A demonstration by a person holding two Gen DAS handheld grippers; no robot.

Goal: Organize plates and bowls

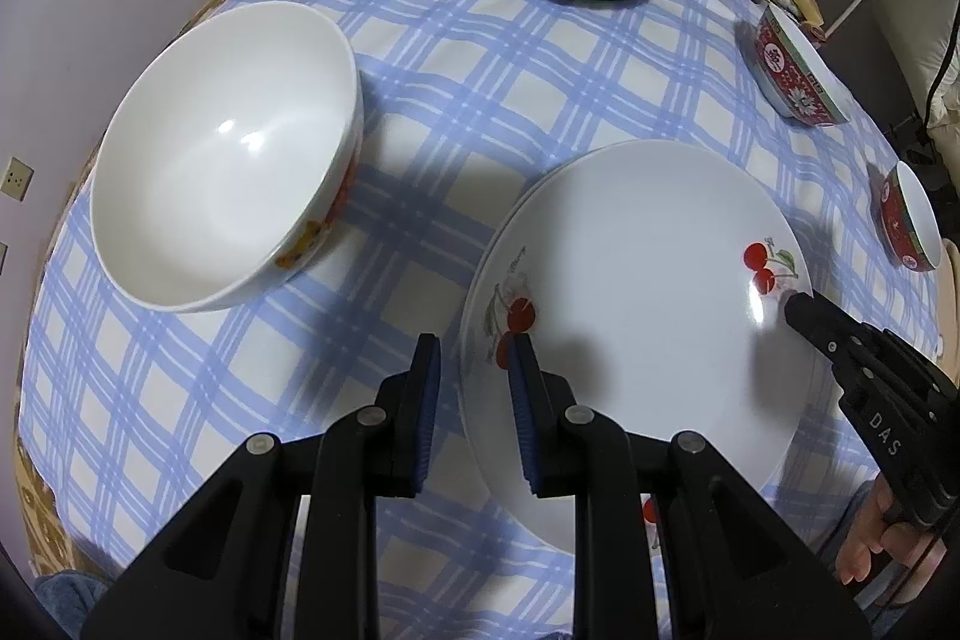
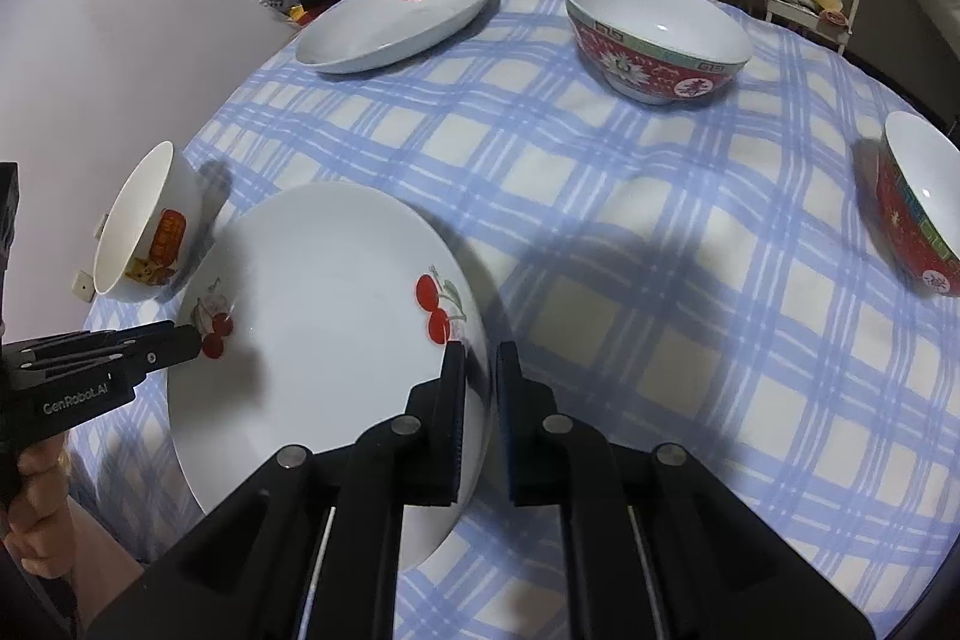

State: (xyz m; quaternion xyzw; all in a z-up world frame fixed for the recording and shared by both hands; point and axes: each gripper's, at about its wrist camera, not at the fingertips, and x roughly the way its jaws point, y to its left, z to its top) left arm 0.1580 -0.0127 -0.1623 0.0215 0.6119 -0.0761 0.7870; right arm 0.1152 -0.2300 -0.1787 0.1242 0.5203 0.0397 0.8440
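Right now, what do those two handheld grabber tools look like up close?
Both are matte black plastic with silver round pivot pins. Each has two flat fingers lined with ribbed dark-blue pads. The left gripper carries white "GenRobot.AI" lettering on its side; the right gripper shows white letters "DAS". A thin dark cable hangs by the right one's handle. No sleeves are visible.

Your grippers (image 1: pixel 474 358) (image 2: pixel 480 358) are black, with blue pads (image 1: pixel 431 400) and silver screws (image 1: pixel 372 415). One reads "DAS", the other "GenRobot.AI".
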